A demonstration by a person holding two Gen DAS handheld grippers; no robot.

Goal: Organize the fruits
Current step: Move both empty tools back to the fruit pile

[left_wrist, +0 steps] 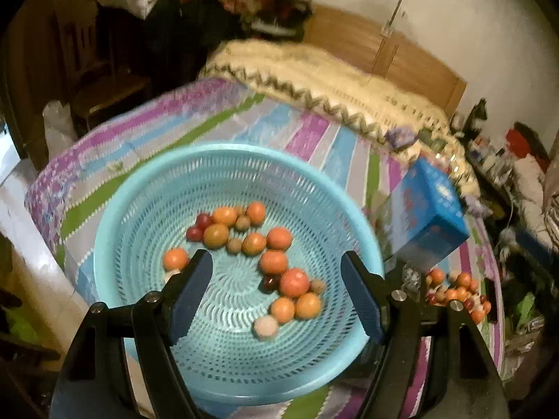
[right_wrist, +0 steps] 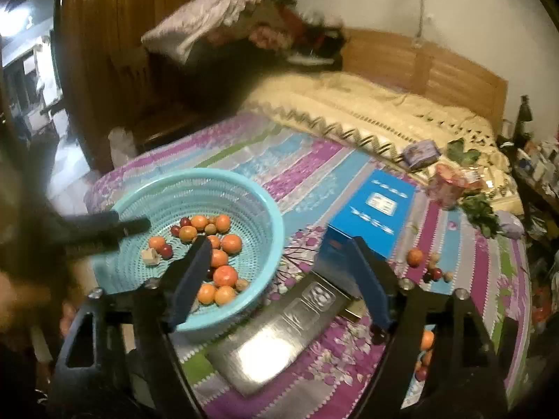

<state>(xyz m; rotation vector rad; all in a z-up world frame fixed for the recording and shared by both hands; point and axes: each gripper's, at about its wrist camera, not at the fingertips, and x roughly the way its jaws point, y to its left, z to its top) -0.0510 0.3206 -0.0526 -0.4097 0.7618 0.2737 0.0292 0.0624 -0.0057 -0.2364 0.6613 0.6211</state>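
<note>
Fruit-sorting on the bed: both my tongs stand apart and empty, left tongs (left_wrist: 276,289) over the blue basket (left_wrist: 139,188) where most fruit (left_wrist: 276,262) lies, right tongs (right_wrist: 279,276) beside it. I judge a drop just done; next comes reaching for the loose fruit (right_wrist: 415,257) on the striped sheet (right_wrist: 307,164), near the blue box (right_wrist: 374,206)
</note>
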